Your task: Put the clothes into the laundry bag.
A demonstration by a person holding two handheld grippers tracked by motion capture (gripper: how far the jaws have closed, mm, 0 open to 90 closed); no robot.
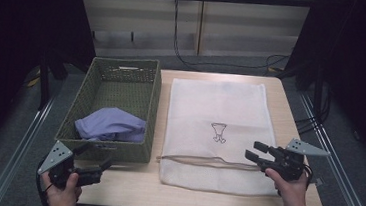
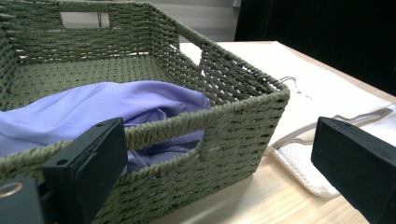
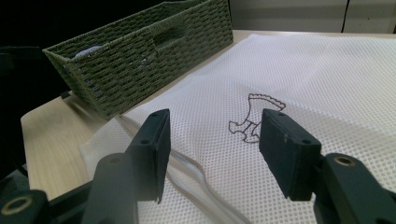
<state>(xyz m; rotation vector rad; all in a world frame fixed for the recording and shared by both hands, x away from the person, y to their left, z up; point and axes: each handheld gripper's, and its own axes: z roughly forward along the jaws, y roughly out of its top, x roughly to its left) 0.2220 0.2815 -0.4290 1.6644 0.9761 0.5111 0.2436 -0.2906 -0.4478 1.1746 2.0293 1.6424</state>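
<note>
A green woven basket [image 1: 124, 63] stands on the left half of the table and holds a crumpled lavender cloth [image 1: 111, 124]. Beside it a white mesh bag [image 1: 216, 103] lies flat, with a small stitched figure [image 1: 218, 132] and a drawstring [image 1: 201, 161] along its near end. My left gripper [image 1: 95, 156] hovers open just off the basket's near corner. In the left gripper view the basket wall [image 2: 233, 126] and the cloth [image 2: 93, 107] sit beyond the wide jaws [image 2: 217, 140]. My right gripper [image 1: 253, 151] is open over the bag's near right part, and its jaws frame the stitched figure [image 3: 254, 121].
The pale wooden table [image 1: 133, 186] has bare strips in front of the basket and bag. Metal rails [image 1: 27, 134] run along both sides. Cables [image 1: 274, 66] lie on the floor behind the table, under a black bar, and dark curtains hang left and right.
</note>
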